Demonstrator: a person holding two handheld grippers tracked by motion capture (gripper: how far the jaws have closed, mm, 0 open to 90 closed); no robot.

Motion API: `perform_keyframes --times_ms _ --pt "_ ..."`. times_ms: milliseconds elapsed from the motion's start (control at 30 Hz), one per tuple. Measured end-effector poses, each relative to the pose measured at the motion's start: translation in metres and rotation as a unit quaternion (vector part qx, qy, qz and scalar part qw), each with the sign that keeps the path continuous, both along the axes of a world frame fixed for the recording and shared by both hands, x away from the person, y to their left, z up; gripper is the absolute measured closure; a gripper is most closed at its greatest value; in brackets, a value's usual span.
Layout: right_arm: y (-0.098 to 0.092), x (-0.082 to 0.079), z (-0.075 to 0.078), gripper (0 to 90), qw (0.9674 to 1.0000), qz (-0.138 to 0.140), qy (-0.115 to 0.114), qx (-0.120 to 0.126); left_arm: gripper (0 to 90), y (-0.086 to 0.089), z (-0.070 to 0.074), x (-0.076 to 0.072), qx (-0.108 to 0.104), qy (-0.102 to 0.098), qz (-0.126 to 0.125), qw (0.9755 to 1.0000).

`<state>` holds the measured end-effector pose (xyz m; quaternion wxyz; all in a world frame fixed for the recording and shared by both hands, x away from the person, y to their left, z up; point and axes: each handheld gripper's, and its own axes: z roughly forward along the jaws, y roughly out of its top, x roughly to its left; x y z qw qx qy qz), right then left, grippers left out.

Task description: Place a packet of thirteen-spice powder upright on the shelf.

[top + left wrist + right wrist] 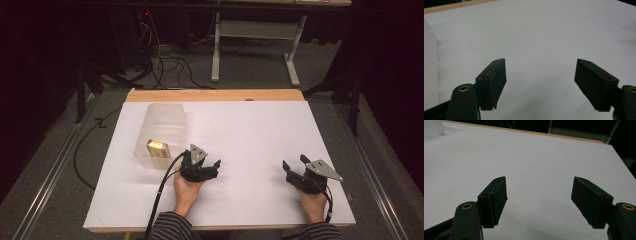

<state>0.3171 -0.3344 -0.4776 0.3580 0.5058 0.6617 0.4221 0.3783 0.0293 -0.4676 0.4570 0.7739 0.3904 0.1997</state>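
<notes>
High view: a clear plastic container (161, 134) is seen lying on its side on the white tabletop (250, 130), just beyond and to the left of the left claw (212, 167), with a small yellowish box (156, 148) at its near end. Whether the box sits inside the container or rests against its wall cannot be told.

The left claw is held partly open over bare tabletop, and nothing is gripped between its jaws; in the left gripper view a pale edge of the container (429, 72) is visible at the far left, apart from the jaws. The right claw (296, 167) is kept well apart to the other side, also open and empty, as the right gripper view confirms with only white surface between its pads (499, 200).

The container is judged light, thin-walled and somewhat springy, with a smooth, slippery skin; it is probably best taken at a rim or ribbed edge rather than squeezed across the middle. The box appears small, light and stiff, and could be pinched across its narrow sides.
</notes>
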Motion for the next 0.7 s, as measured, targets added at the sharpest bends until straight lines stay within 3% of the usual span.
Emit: perform_keyframes --times_ms 300,467,700 --pt "0.000 0.000 0.000 29.1 1.0000 0.000 0.000 -0.001 24.9 0.000 -0.014 0.002 -0.002 0.005 0.011 0.9999" --pt "0.000 0.000 0.000 29.2 1.0000 0.001 -0.001 -0.004 24.9 0.001 -0.014 0.001 -0.006 -0.003 0.014 0.9999" --pt "0.000 0.000 0.000 29.2 1.0000 0.000 0.000 -0.001 24.7 -0.001 -0.014 0.000 0.004 -0.007 0.018 0.9998"
